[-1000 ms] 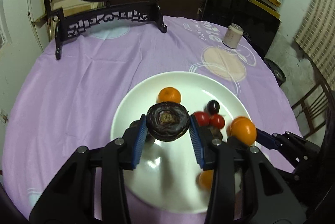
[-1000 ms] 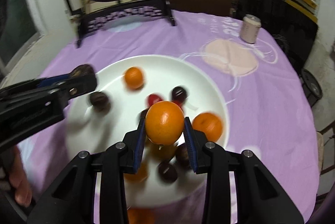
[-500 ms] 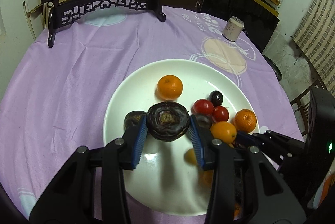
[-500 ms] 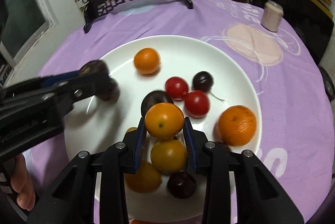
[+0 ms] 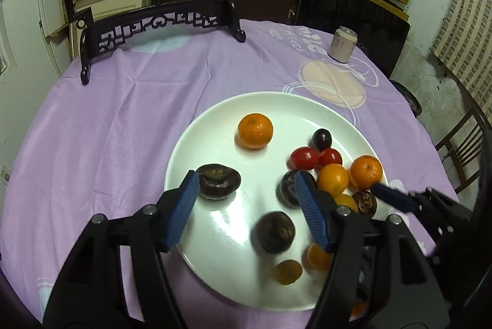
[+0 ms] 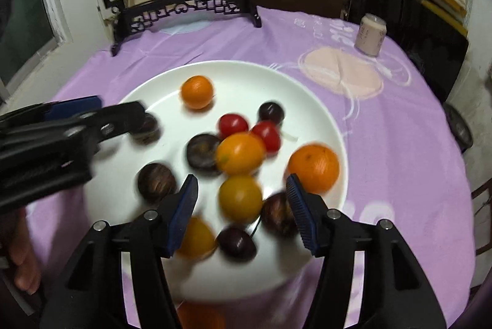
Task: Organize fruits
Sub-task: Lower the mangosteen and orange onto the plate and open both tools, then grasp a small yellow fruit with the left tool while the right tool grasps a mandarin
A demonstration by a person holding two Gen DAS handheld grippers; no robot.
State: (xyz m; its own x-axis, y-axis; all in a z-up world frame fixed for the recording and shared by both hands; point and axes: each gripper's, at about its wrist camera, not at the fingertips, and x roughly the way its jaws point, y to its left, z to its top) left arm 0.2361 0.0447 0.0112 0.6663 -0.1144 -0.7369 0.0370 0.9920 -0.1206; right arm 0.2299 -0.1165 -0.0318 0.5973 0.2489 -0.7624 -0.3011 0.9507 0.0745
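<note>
On the purple-clothed counter (image 5: 123,120), the white plate (image 5: 221,120) now carries all the fruit: both grippers, left gripper (image 5: 246,206) and right gripper (image 6: 241,209), have just sprung wide open and empty, dropping the dark fruit (image 5: 273,232) at lower centre and the orange (image 6: 240,153) mid-plate.

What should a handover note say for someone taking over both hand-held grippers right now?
Left hand-held gripper: open, empty, over the near left part of the white plate.
Right hand-held gripper: open, empty, over the plate's near right side.
Fruit: all visible pieces lie on the plate: a lone mandarin at the far side, two red tomatoes and a dark plum mid-right, more oranges and dark fruits clustered near the right edge, a dark flat fruit by the left finger. Part of another orange fruit shows past the plate's near rim.
Done: nothing is in either grip.
Left: check that near-rim orange; grouping by kind looks unfinished.
</note>
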